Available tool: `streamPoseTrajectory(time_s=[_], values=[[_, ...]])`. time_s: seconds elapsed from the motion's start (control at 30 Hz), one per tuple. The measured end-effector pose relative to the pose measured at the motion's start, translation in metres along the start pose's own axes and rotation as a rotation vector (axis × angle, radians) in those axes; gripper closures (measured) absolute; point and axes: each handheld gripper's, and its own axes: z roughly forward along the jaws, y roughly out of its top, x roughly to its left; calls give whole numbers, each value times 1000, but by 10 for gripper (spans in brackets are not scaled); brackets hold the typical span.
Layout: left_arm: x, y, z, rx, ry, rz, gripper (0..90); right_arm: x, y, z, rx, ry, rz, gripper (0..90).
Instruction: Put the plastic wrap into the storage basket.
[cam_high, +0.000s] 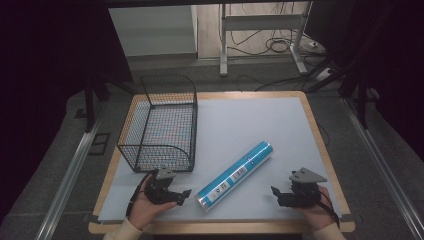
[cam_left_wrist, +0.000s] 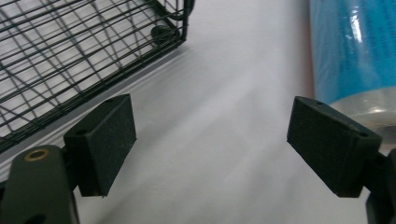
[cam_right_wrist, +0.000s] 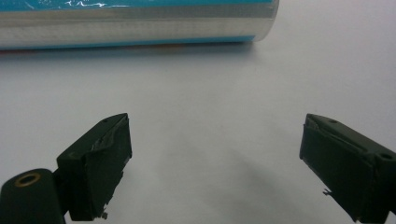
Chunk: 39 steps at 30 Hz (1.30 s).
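Blue roll lying between two open hand-held grippers on the tabletop.

The blue roll lies diagonally at lower centre of the grey tabletop. The left hand-held gripper and the right hand-held gripper flank it, jaws spread wide, empty. A wire basket stands at upper left.

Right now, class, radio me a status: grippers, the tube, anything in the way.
Left gripper open, empty. Right gripper open, empty. Blue tube lies flat on the mat between them, untouched. Wire basket beside it; nothing blocks the tube.
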Motion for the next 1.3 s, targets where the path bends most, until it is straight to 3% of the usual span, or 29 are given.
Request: streamPoseTrajectory(time_s=[0.13,0.33,0.73,1.0,1.3], values=[[-2,3,-3,10,20,13,162,0,0,0,1,1,-5,96],[-3,12,-13,-4,20,-13,175,-1,0,0,6,3,-4,96],[-14,32,-23,2,-14,26,167,-1,-2,2,13,-1,-1,98],[-25,46,-27,22,-17,64,169,1,-2,3,21,-3,-7,99],[-32,59,-26,40,-18,76,170,1,-2,2,20,-4,-11,100]])
